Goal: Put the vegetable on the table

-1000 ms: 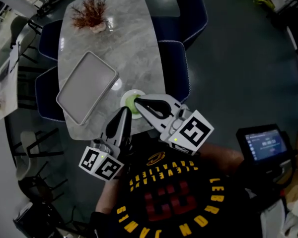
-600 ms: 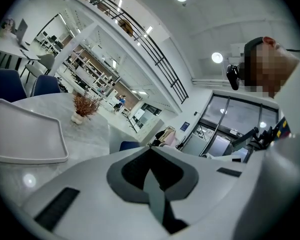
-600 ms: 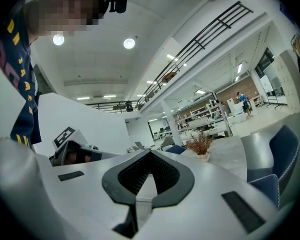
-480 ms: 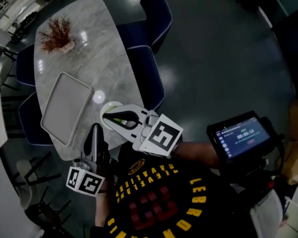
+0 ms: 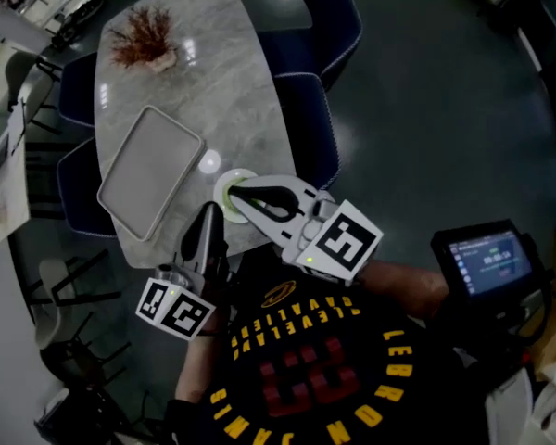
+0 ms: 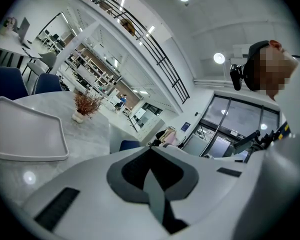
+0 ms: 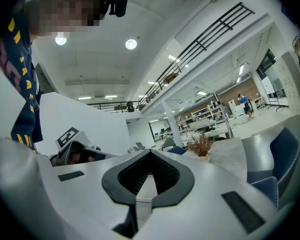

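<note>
Overhead, left gripper (image 5: 210,215) and right gripper (image 5: 235,194), both closed empty, hover at one table (image 5: 224,72) holding one tray (image 5: 148,170), one plant (image 5: 139,39), one dish (image 5: 221,184)

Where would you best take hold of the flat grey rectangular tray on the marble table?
Probably the raised rim of the grey rectangular tray, on its short edge nearest the person, approached low from that side. It lies flat on the marble table, so only the upturned lip offers jaws anything to pinch.
</note>
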A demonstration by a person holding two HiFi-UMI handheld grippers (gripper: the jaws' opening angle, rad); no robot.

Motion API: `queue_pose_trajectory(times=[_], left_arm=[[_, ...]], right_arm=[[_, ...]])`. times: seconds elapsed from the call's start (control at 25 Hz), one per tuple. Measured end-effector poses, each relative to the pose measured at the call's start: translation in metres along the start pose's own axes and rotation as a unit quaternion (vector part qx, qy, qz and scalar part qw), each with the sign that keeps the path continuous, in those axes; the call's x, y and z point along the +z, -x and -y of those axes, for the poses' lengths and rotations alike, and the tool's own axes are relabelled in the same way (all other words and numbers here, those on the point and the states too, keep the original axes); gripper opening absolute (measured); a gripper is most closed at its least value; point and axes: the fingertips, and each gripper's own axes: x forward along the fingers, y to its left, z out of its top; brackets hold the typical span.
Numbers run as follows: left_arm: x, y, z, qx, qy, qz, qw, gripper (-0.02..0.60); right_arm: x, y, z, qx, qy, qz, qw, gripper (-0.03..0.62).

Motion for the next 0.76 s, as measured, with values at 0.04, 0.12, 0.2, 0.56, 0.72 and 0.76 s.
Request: queue_pose_trajectory(times=[0.04,0.12,0.2,0.56,0.72,0.76], left_arm=[[0.001,0.002,0.012,0.007,-0.001,0.004,1.0,0.0],[0.001,0.001,0.026,0.011,-0.003,0.008,0.9999,0.0],[0.001,-0.001,0.025,0.006,-0.003,0.004,1.0,0.002],[0.0,0.006,0.002,0.013,0.017,0.019,0.9996,0.0],[-0.001,0.008,-0.001,0.015,0.029,0.02,0.9993,0.0],[-0.002,0.008,-0.001,0.015,0.032,0.019,0.9992,0.0]], right_arm=[[0.007,0.008,-0.003,0.008,-0.001,-0.005,1.0,0.005],[0.013,0.021,-0.004,0.016,0.011,-0.014,1.0,0.005],[0.009,0.022,0.0,0.007,0.012,-0.016,1.0,0.005],[-0.009,0.009,0.001,0.014,0.015,-0.03,0.999,0.005],[-0.012,0.01,0.002,0.007,0.008,-0.039,0.999,0.005],[-0.013,0.01,0.003,0.005,0.007,-0.041,0.999,0.005]])
